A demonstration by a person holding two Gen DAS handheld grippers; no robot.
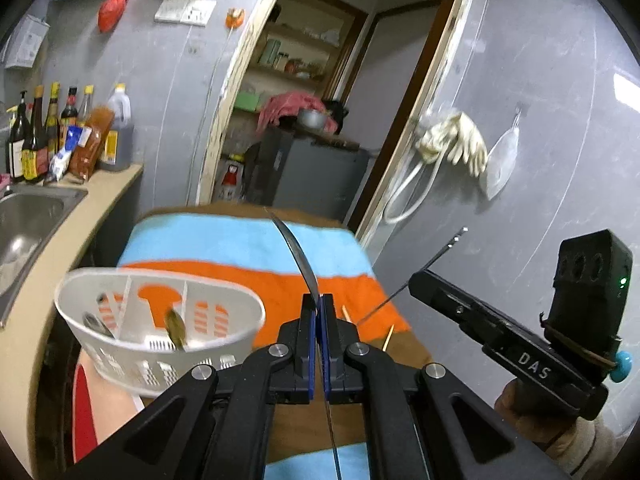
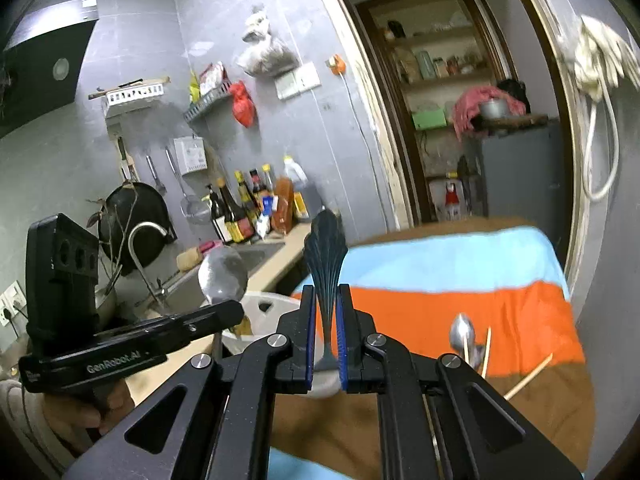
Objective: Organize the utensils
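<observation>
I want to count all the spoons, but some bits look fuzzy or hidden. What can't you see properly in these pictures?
- White plastic utensil basket: blurred in the left wrist view, so its utensils can't be identified; in the right wrist view the left gripper covers most of it.
- Dark fan-handled metal utensil in the right gripper: its other end is hidden behind the gripper.
- Thin wooden sticks on the striped orange-and-blue cloth: partly hidden, count unclear.
</observation>
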